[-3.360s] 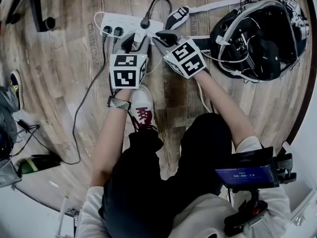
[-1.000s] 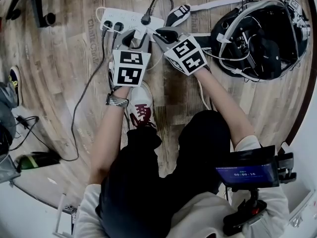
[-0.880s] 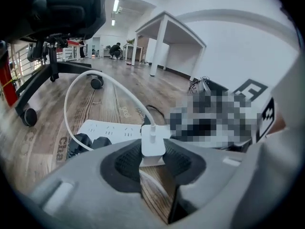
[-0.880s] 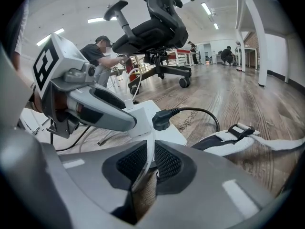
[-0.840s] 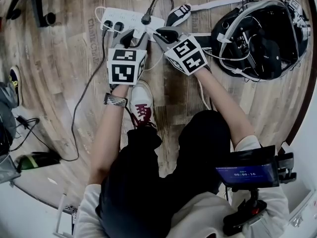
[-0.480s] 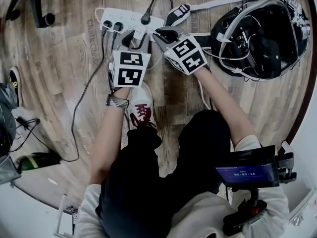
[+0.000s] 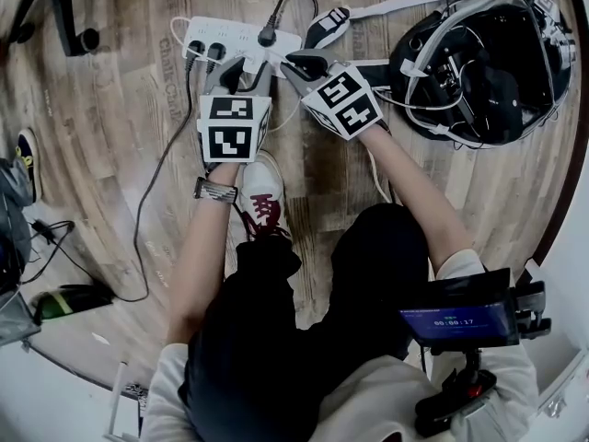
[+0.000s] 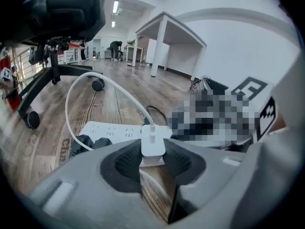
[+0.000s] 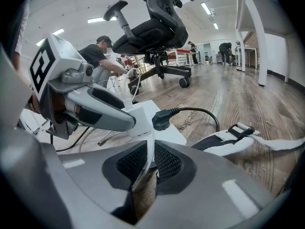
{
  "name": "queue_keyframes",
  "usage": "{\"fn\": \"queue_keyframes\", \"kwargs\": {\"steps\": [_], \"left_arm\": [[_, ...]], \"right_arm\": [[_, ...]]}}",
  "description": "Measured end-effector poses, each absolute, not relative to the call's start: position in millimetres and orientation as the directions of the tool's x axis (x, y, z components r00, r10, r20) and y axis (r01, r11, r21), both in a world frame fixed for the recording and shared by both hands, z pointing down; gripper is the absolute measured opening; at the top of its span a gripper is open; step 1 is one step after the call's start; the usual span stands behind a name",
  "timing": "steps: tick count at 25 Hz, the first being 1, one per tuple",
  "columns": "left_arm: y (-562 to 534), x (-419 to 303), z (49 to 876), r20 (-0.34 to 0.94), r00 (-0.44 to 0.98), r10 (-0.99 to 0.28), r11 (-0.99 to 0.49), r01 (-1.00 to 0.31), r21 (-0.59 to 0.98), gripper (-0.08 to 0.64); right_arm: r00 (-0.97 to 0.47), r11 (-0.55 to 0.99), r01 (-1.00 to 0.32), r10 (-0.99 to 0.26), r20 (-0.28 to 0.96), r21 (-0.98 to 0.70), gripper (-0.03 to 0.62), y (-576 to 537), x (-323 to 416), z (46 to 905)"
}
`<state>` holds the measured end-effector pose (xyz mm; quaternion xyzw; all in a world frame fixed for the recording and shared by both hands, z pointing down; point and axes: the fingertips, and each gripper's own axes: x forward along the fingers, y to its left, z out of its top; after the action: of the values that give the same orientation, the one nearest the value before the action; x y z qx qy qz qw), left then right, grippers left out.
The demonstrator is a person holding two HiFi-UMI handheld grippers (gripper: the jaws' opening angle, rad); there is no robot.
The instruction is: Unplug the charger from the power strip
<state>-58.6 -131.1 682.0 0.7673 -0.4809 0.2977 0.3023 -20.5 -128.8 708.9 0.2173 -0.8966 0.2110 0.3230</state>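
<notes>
A white power strip (image 7: 230,35) lies on the wood floor, seen also in the left gripper view (image 8: 109,129) and the right gripper view (image 9: 174,132). My left gripper (image 7: 241,70) is shut on a small white charger (image 8: 153,146) at the strip's near edge; its white cable (image 8: 71,104) loops up and left. Whether its prongs sit in a socket is hidden. My right gripper (image 7: 299,63) is beside it on the right, with its jaws (image 9: 148,163) shut on the thin white cable (image 9: 149,154).
A black plug (image 7: 269,37) sits in the strip's right part and two black plugs (image 7: 204,52) at its left end. A black bag full of cables (image 7: 483,63) lies right, with a strap (image 7: 329,28). An office chair (image 9: 157,27) stands behind. My shoe (image 7: 262,196) is below the grippers.
The left gripper has shifted slightly left and toward the strip, still closed on the charger. The right gripper has barely moved.
</notes>
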Motion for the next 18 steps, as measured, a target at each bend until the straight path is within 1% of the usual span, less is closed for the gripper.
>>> {"fn": "queue_keyframes", "kwargs": {"steps": [2, 5, 9, 11, 15, 18], "left_arm": [[-130.9, -58.3, 679.6, 0.75, 0.342, -0.566, -0.38, -0.916, 0.131, 0.141], [-131.3, -56.8, 676.1, 0.752, 0.335, -0.568, -0.4, -0.911, 0.103, 0.141], [-130.5, -56.5, 678.0, 0.752, 0.341, -0.565, -0.384, -0.915, 0.126, 0.141], [-130.8, -56.5, 677.5, 0.749, 0.34, -0.569, -0.377, -0.917, 0.13, 0.141], [-131.0, -56.1, 674.3, 0.743, 0.339, -0.577, -0.376, -0.918, 0.127, 0.14], [-130.7, -56.1, 674.0, 0.74, 0.337, -0.582, -0.375, -0.919, 0.124, 0.141]], "right_arm": [[-0.697, 0.817, -0.525, -0.254, 0.67, -0.237, 0.049, -128.9, -21.2, 708.4], [-0.697, 0.817, -0.526, -0.254, 0.671, -0.237, 0.049, -129.0, -20.8, 708.5], [-0.688, 0.812, -0.536, -0.263, 0.676, -0.231, 0.047, -130.4, -19.1, 709.0], [-0.68, 0.808, -0.547, -0.276, 0.68, -0.219, 0.027, -132.4, -17.7, 709.3], [-0.67, 0.803, -0.556, -0.28, 0.687, -0.215, 0.026, -132.5, -16.2, 710.6], [-0.676, 0.803, -0.551, -0.27, 0.686, -0.227, 0.038, -131.9, -16.6, 711.2]]}}
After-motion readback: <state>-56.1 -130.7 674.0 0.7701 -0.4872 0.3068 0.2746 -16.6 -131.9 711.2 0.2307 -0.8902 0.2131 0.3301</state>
